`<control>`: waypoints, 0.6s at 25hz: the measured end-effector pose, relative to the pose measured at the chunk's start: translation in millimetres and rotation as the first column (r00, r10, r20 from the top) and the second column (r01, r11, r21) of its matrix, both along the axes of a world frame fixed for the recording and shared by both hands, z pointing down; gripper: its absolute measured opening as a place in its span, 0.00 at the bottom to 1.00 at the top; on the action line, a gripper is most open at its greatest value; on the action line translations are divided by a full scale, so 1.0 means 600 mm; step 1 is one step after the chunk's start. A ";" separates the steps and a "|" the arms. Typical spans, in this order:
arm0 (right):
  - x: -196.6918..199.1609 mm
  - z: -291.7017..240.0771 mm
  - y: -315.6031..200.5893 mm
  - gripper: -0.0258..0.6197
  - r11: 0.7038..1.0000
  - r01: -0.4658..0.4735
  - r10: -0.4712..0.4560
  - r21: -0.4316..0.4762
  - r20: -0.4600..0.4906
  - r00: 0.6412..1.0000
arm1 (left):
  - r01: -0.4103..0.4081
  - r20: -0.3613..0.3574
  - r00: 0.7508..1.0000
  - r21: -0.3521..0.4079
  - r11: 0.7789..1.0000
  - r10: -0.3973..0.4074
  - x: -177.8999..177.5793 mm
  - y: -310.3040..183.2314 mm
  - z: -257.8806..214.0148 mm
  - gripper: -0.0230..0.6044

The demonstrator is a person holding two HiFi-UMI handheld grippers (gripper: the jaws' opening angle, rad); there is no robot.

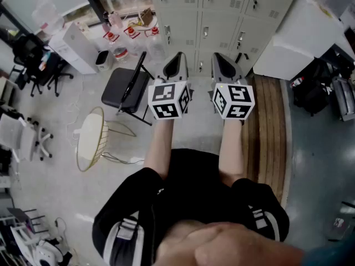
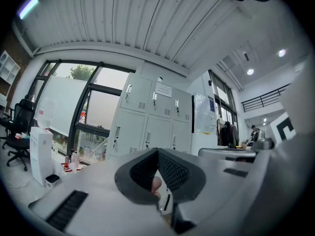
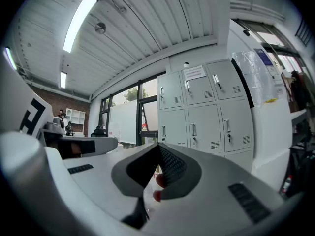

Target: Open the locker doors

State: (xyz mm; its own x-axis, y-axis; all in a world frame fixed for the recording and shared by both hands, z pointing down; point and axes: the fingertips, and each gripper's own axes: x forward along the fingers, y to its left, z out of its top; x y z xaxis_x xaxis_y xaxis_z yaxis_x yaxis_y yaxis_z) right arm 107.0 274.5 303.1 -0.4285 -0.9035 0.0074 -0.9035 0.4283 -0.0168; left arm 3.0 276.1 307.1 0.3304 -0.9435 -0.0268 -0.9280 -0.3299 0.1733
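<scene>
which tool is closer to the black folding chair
Left. The left tool is just right of the black folding chair in the head view; the right tool sits farther right, beyond the left one.

Lockers ahead of right gripper: top row cut by frame edge. Door notice: print too small to read.

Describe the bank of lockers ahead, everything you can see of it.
The lockers are a pale grey bank, metal by the look, three columns wide and standing upright. Each door carries a vertical handle and a small louvred vent; the top middle door bears a paper notice. Every visible door is shut. Nothing is seen touching the doors.
</scene>
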 end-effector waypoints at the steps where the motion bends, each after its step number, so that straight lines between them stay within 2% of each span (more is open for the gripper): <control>1: -0.001 0.002 0.000 0.05 1.000 0.000 0.000 -0.001 0.000 1.000 | 0.000 0.001 1.000 0.000 1.000 0.000 -0.001 -0.001 0.001 0.04; 10: 0.017 0.021 -0.014 0.05 0.999 -0.008 0.011 -0.048 0.067 0.998 | 0.007 0.014 1.000 -0.030 1.000 -0.006 0.005 -0.003 0.013 0.04; 15: -0.010 0.049 -0.025 0.05 0.996 0.016 -0.010 -0.086 0.077 0.997 | 0.032 0.018 0.999 -0.068 0.997 -0.031 -0.024 -0.014 0.037 0.04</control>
State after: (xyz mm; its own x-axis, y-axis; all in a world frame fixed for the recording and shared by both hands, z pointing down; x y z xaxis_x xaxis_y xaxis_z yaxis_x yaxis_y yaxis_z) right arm 100.9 259.8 332.6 -0.4426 -0.8952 0.0518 -0.8925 0.4341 -0.1227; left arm -11.2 267.8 329.4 0.3000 -0.9529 0.0435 -0.9407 -0.2880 0.1791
